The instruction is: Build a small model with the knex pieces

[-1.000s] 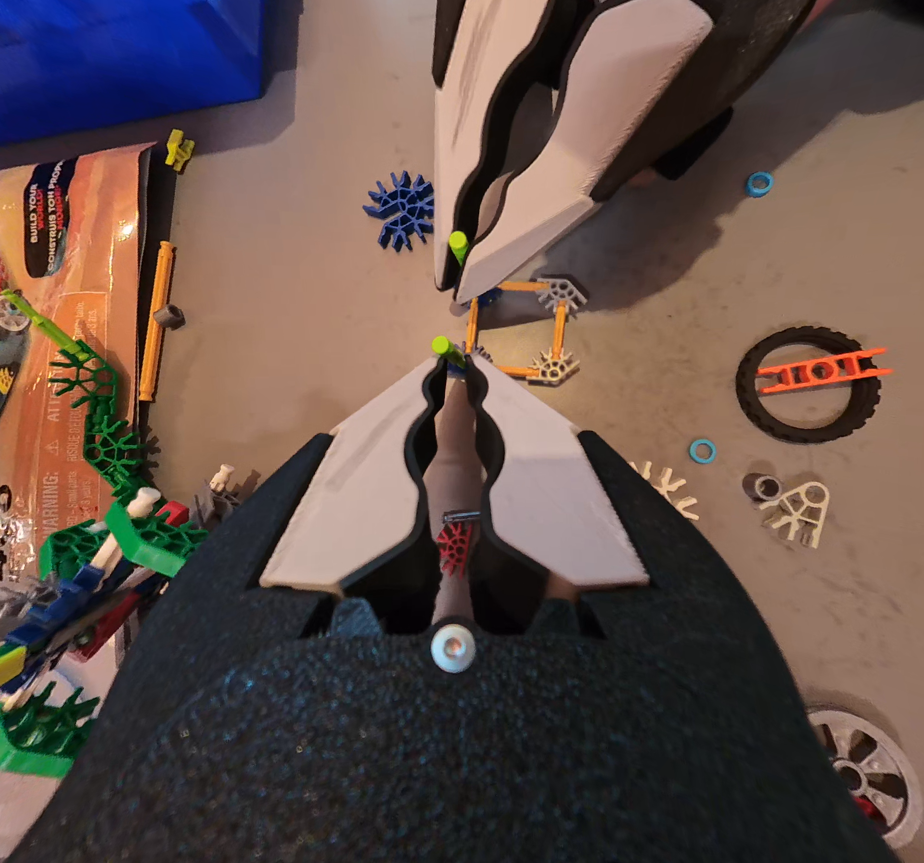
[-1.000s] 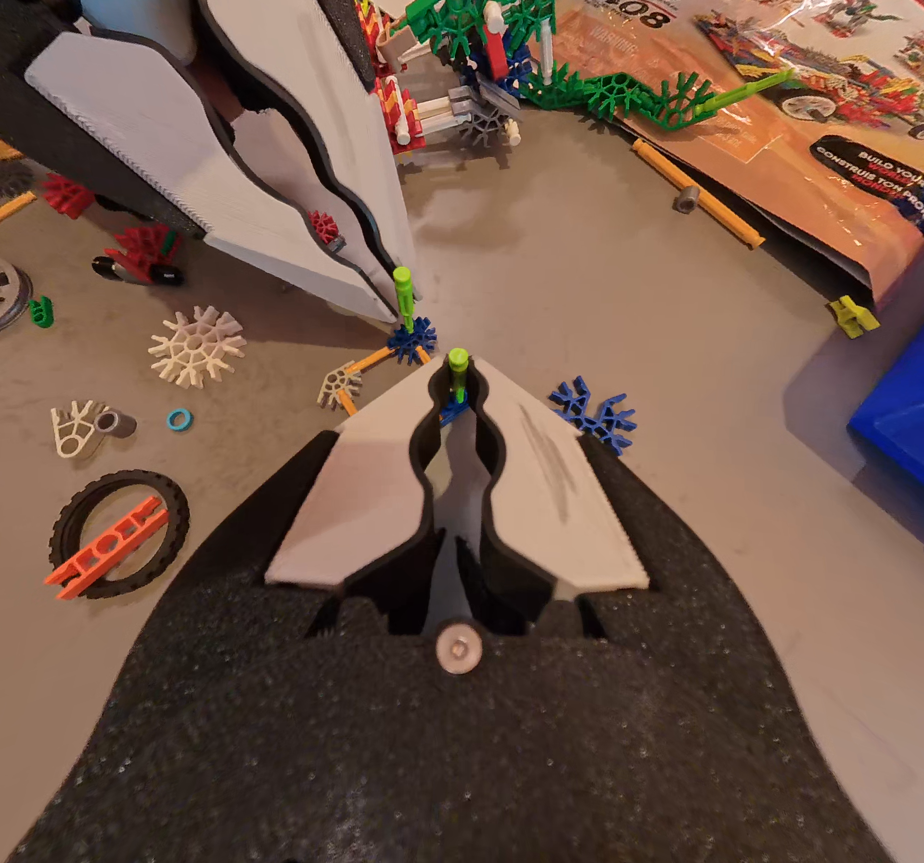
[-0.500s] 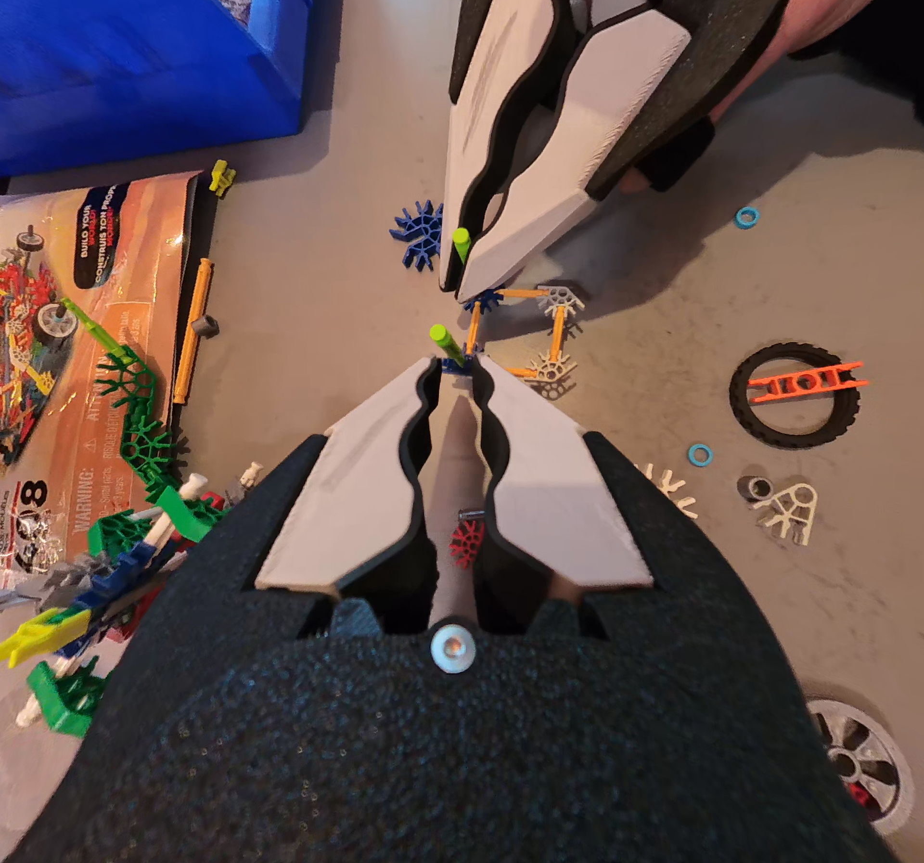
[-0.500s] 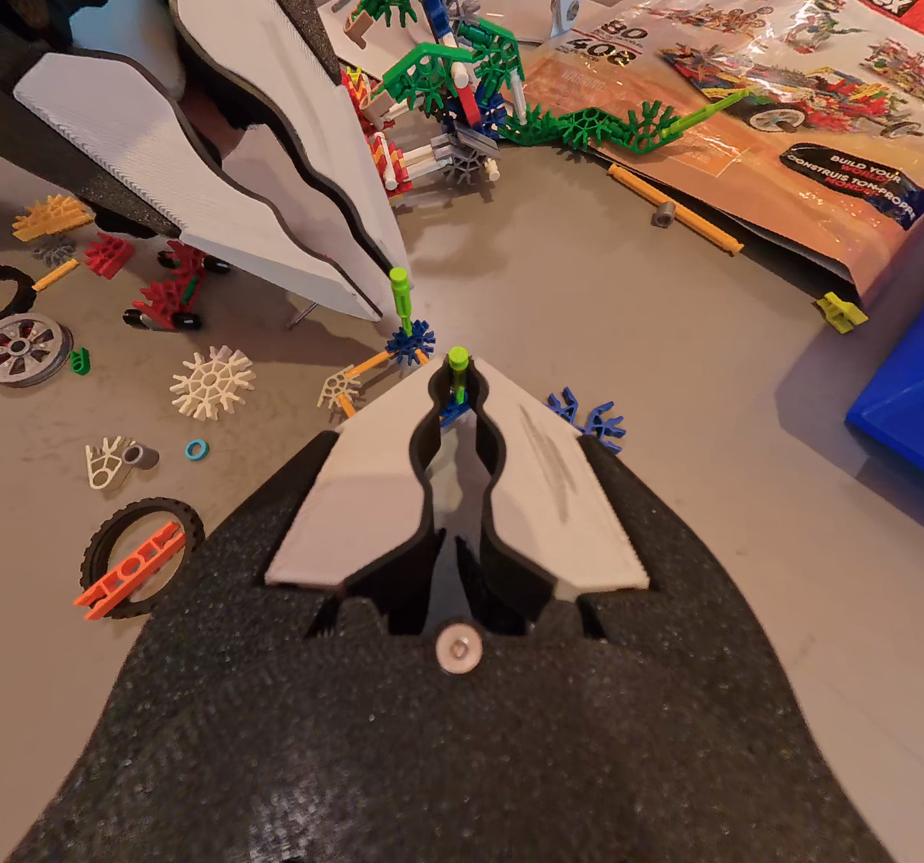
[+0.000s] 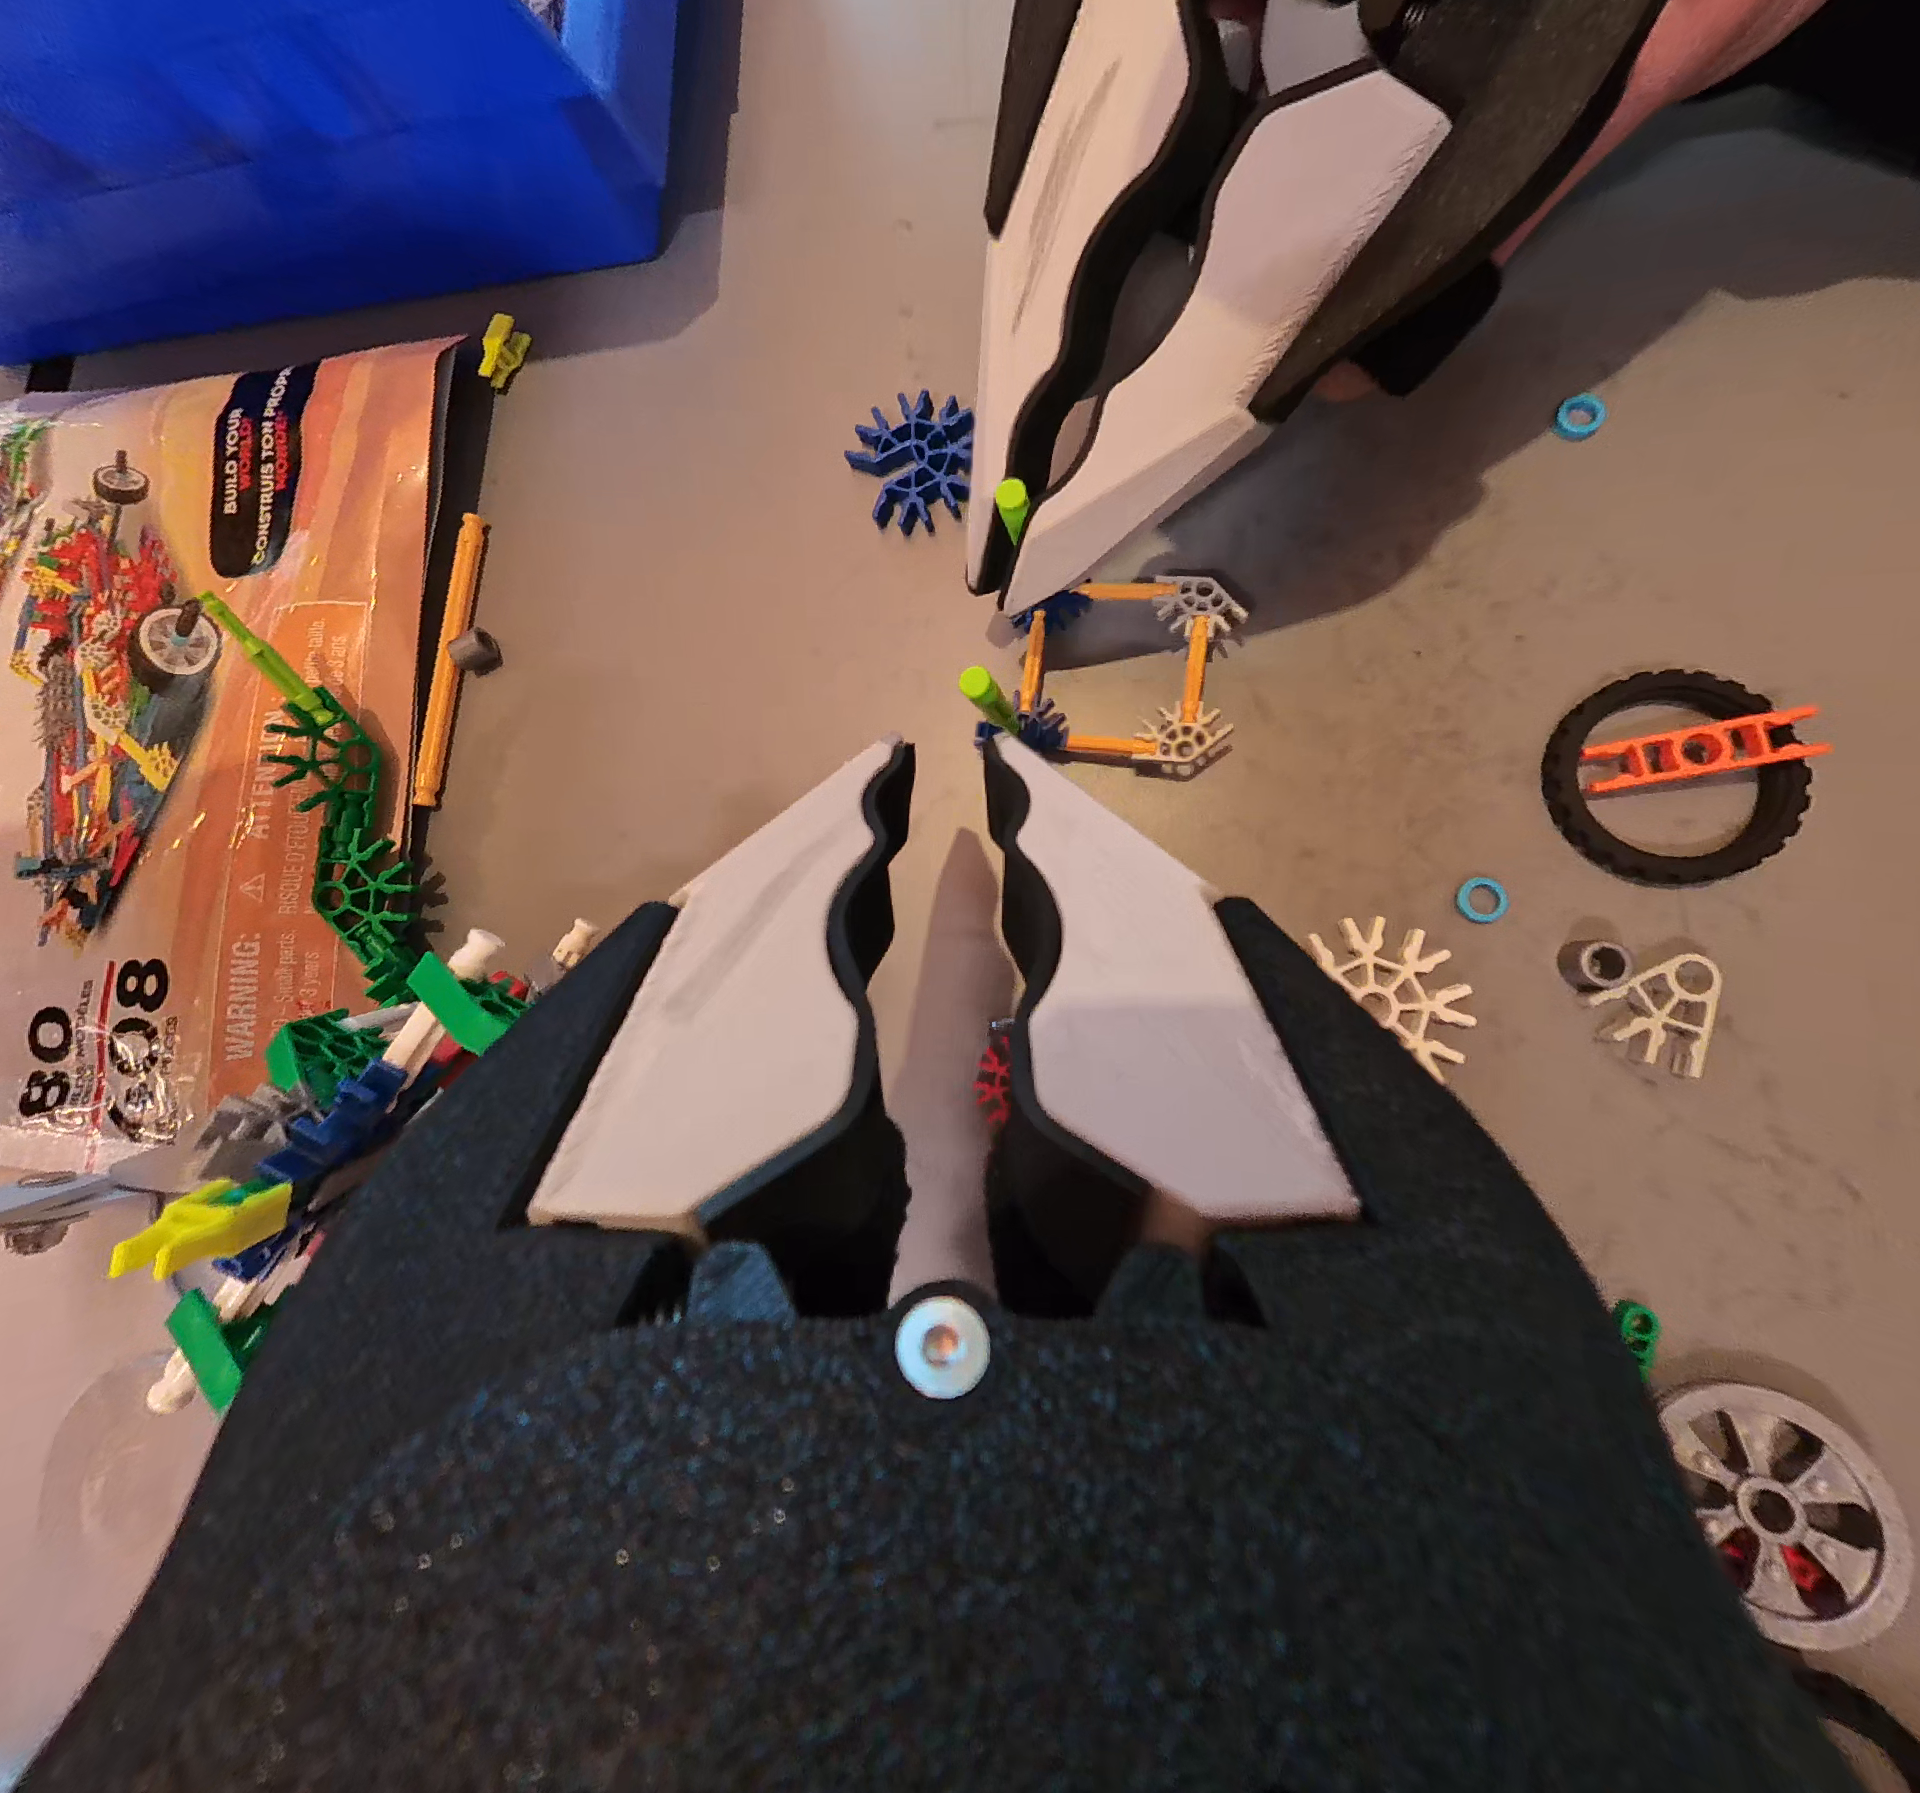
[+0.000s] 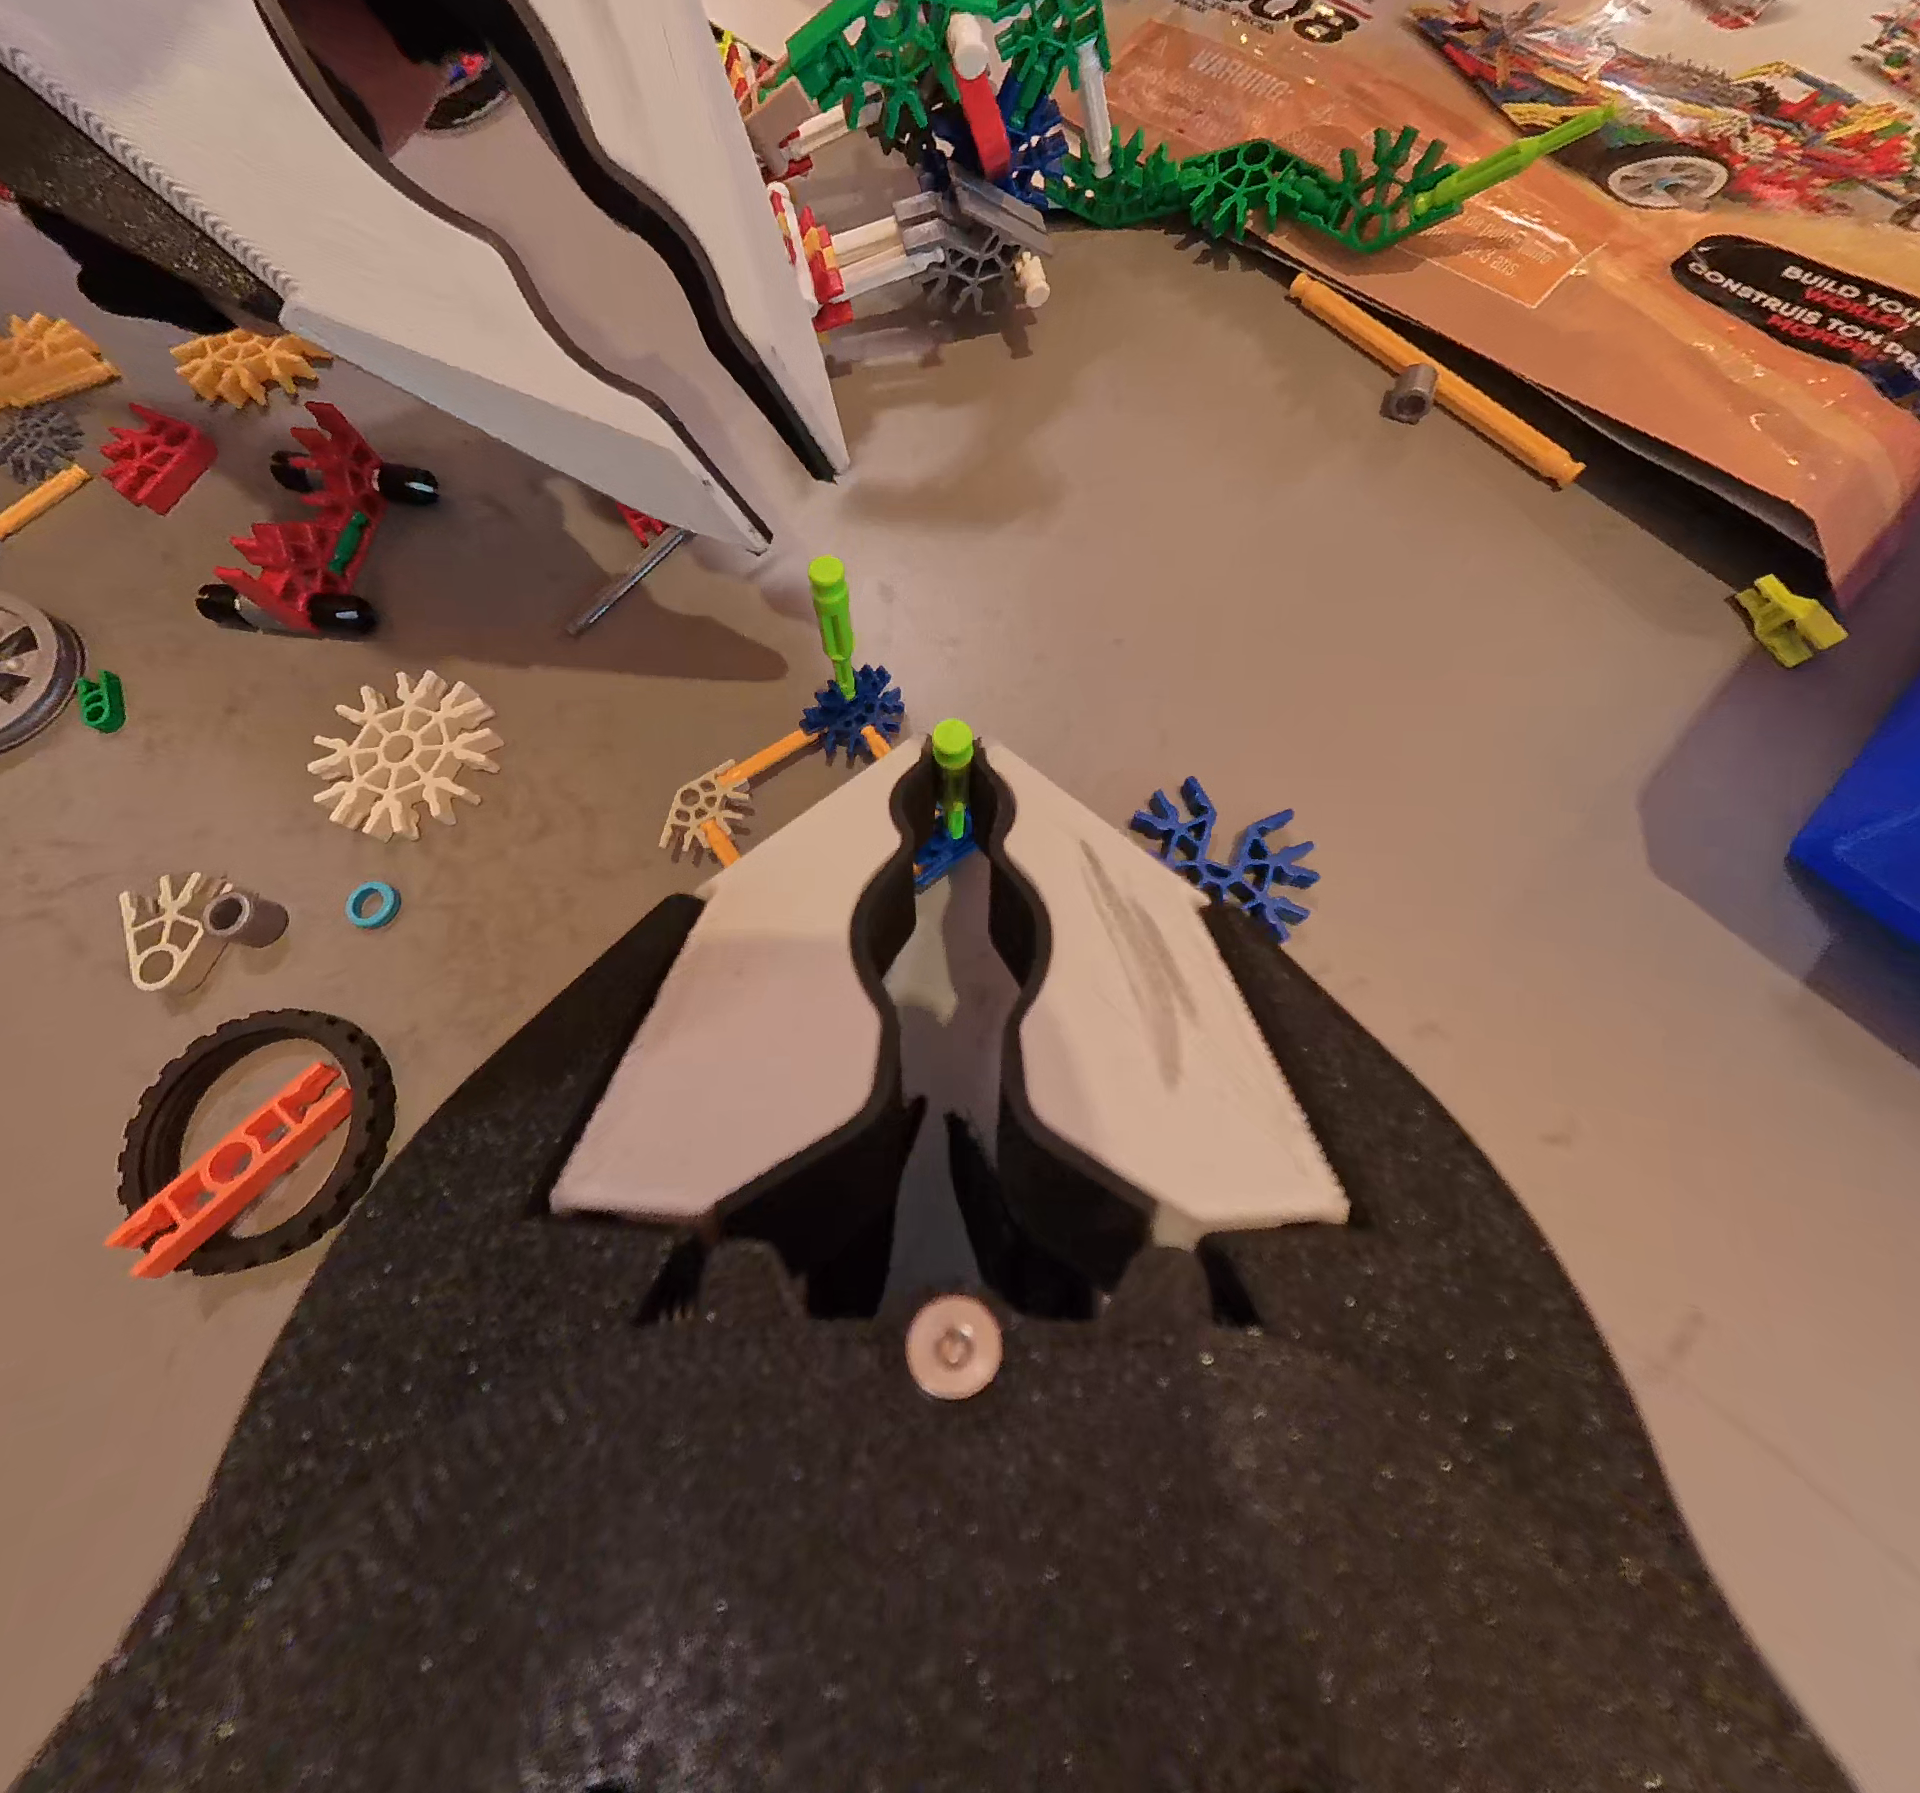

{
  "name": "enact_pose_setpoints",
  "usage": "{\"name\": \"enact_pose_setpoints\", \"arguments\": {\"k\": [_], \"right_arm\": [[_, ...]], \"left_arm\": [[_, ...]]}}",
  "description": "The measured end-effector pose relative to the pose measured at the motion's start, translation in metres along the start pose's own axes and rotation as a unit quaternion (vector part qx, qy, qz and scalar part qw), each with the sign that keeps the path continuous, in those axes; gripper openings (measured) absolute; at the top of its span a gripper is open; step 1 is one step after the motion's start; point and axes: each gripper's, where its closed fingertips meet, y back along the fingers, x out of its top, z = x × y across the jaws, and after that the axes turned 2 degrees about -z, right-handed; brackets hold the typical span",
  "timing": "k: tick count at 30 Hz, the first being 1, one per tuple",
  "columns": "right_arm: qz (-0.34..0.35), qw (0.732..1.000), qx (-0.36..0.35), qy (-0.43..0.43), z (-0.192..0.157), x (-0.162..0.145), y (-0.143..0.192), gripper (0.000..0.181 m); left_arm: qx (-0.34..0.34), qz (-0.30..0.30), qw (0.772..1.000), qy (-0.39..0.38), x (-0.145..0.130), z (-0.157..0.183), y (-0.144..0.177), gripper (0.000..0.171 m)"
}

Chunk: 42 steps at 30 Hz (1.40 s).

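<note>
A small square frame (image 5: 1122,673) of orange rods with blue and grey corner connectors lies on the grey table. A lime green rod stands on each blue corner. My right gripper (image 6: 951,756) is shut on one green rod (image 6: 951,772); it also shows in the left wrist view (image 5: 992,590). My left gripper (image 5: 943,751) is open and empty, its tips just short of the other green rod (image 5: 982,694) and its blue connector (image 5: 1034,730). In the right wrist view that free rod (image 6: 831,611) stands apart from the left gripper (image 6: 800,507).
A blue bin (image 5: 312,102) and a printed parts bag (image 5: 208,704) lie at the left. A loose blue connector (image 5: 914,476), a white snowflake connector (image 5: 1392,990), a tyre with an orange piece (image 5: 1678,777) and a grey wheel (image 5: 1777,1525) lie around. A green built model (image 6: 935,81) stands behind. Some 5 cm of space lies between my two pairs of fingers. Measured from the fingertips, the loose blue connector (image 5: 914,476) is 4 cm or so from the right gripper and 9 cm from the left. My right wrist view (image 6: 1194,844) looks at it from another angle.
My left gripper has opened, let go of its green rod and drawn back a little. My right gripper stays shut on the other green rod.
</note>
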Motion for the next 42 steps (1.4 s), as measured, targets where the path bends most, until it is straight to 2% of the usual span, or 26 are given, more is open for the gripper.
{"name": "enact_pose_setpoints", "arguments": {"k": [5, 10, 25, 34, 42], "right_arm": [[-0.011, 1.000, 0.000, 0.007, -0.002, -0.003, -0.002, 0.005], [-0.001, 1.000, 0.008, 0.003, -0.005, -0.002, 0.002, 0.017], [0.037, 0.999, -0.003, -0.030, -0.001, -0.002, 0.020, 0.018], [0.040, 0.998, 0.005, -0.044, 0.000, -0.002, 0.021, 0.018], [0.042, 0.998, 0.006, -0.036, -0.003, -0.001, 0.022, 0.019]], "left_arm": [[0.001, -0.006, 1.000, -0.007, -0.002, 0.000, 0.001, 0.012], [0.002, -0.003, 1.000, -0.012, 0.000, -0.001, 0.007, 0.012], [0.037, 0.008, 0.999, -0.006, -0.004, -0.030, 0.053, 0.013], [0.023, -0.052, 0.998, -0.021, -0.035, -0.030, 0.068, 0.012], [0.017, -0.064, 0.997, -0.048, -0.036, -0.021, 0.074, 0.012]]}}
